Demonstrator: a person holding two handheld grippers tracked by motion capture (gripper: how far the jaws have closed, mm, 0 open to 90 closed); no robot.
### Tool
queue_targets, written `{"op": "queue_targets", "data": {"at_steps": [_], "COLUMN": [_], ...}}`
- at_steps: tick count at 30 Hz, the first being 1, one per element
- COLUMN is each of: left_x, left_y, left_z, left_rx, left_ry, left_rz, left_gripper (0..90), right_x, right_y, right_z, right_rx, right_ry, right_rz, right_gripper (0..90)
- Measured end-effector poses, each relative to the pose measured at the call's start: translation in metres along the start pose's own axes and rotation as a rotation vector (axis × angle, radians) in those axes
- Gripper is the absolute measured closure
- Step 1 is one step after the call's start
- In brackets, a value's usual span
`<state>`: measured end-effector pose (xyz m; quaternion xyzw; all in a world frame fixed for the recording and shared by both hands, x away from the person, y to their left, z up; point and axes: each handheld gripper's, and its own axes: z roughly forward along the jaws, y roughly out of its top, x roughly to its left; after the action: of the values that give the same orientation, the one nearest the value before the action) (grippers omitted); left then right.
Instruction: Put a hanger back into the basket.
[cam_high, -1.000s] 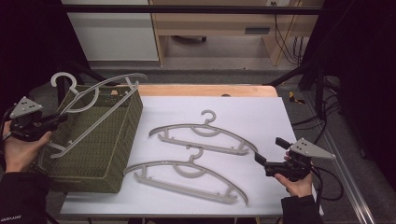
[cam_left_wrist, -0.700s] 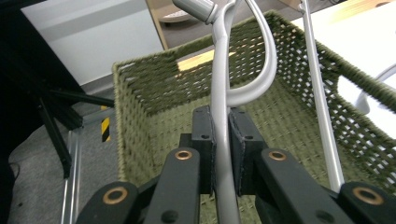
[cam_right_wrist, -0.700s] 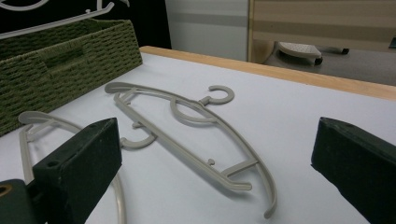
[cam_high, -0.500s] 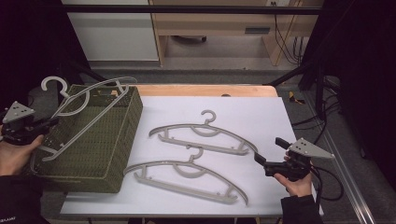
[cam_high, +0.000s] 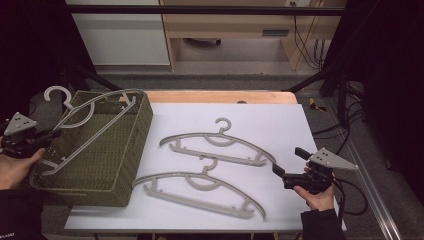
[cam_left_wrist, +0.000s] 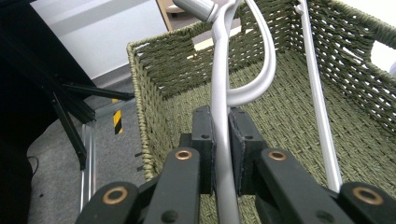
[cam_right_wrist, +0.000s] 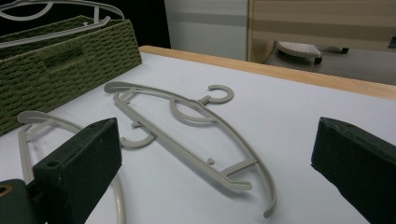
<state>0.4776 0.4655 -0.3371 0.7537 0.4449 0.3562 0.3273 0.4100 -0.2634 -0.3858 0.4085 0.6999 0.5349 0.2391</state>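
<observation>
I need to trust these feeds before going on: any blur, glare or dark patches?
High view: soft, dark at both sides, white table evenly lit. Left gripper view: pads and clamped hanger sharp, basket bowed by the lens. Right gripper view: jaws slightly soft, hangers clear.

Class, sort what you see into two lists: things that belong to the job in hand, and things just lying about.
In the job:
- left gripper, shut on the held hanger
- green basket
- two hangers on the table, probably next
- right gripper, open

Lying about:
- cables on the floor
- wooden furniture behind
</observation>
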Motion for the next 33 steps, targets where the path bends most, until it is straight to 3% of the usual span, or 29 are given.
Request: {"op": "queue_targets", "data": {"at_steps": [17,21,25,33], "left_x": [0.006,0.003,0.000,-0.009], "left_y": [-0.006,-0.006,-0.008,-0.019], "left_z": [0.005,0.007,0.012,0.029], "left_rx": [0.020,0.046,0.057,0.113], "left_ry": [0.027,0.041,0.035,0.009], "left_rz": [0.002,0.042,0.048,0.018], "left_gripper": [81.8,81.9,81.8,81.8], "right_x": [-0.001,-0.001,-0.001,-0.001], "right_y": [0.000,0.000,0.000,0.000], "right_z": [-0.001,-0.002,-0.002,-0.002], "right_rx": [-0.002,-0.003,-0.003,-0.003], "right_ry": [0.000,0.000,-0.001,-0.001], "right_rz": [0.000,-0.005,-0.003,-0.002], "right_gripper": [1.9,1.9,1.9,1.9]}}
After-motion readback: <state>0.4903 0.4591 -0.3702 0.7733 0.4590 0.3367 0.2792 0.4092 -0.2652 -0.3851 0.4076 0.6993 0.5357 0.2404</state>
